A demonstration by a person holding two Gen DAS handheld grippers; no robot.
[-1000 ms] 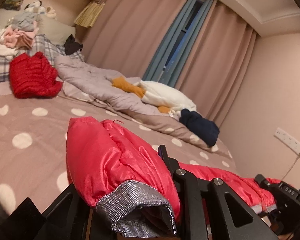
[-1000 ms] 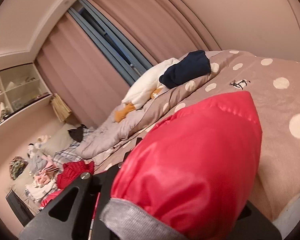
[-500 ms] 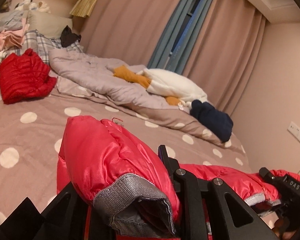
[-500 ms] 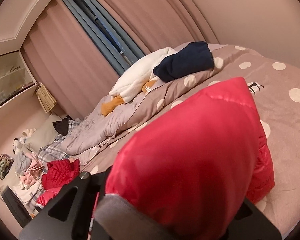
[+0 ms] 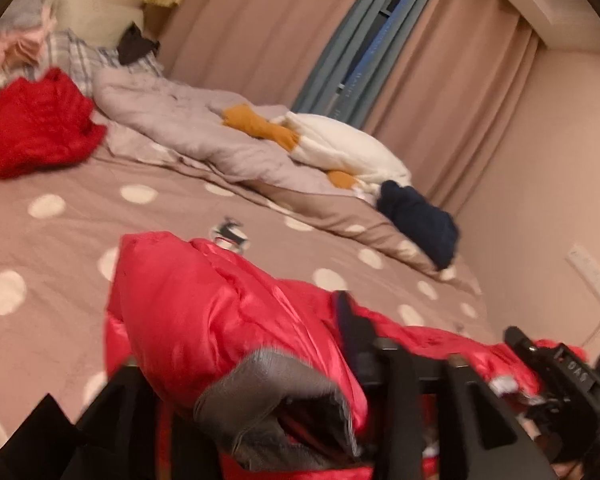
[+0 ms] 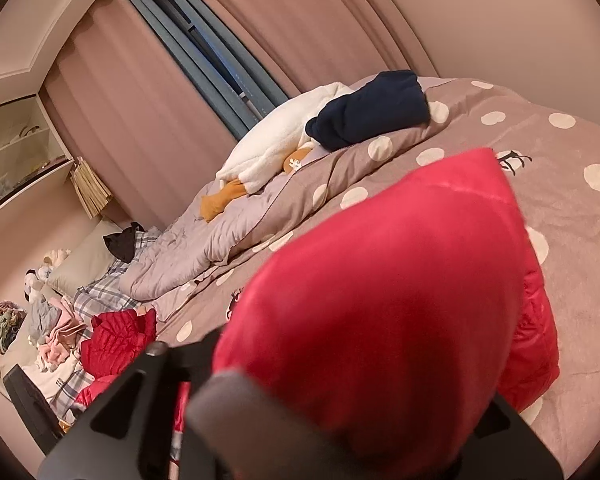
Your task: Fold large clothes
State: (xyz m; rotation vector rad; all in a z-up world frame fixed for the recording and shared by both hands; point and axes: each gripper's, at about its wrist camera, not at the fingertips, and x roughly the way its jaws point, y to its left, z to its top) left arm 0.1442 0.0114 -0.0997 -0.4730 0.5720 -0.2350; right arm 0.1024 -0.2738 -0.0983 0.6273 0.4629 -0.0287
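A red puffer jacket point(image 5: 204, 312) with grey cuffs lies over the near edge of the polka-dot bed point(image 5: 60, 232). My left gripper point(image 5: 276, 412) is shut on one sleeve by its grey cuff point(image 5: 268, 396). My right gripper point(image 6: 332, 432) is shut on the other sleeve point(image 6: 380, 288), which bulges up and hides the fingertips. In the left wrist view the right gripper point(image 5: 560, 376) shows at the far right, on the jacket's far sleeve.
A rumpled grey duvet point(image 5: 188, 128), a white and orange plush point(image 5: 332, 148) and a folded navy garment point(image 5: 420, 216) lie along the far side of the bed. Another red jacket point(image 5: 40, 124) and a clothes pile point(image 6: 56, 332) sit near the pillows. Curtains point(image 5: 280, 28) hang behind.
Both grippers have carried the sleeves forward over the bed and lower. More of the jacket's body now rests on the bedspread.
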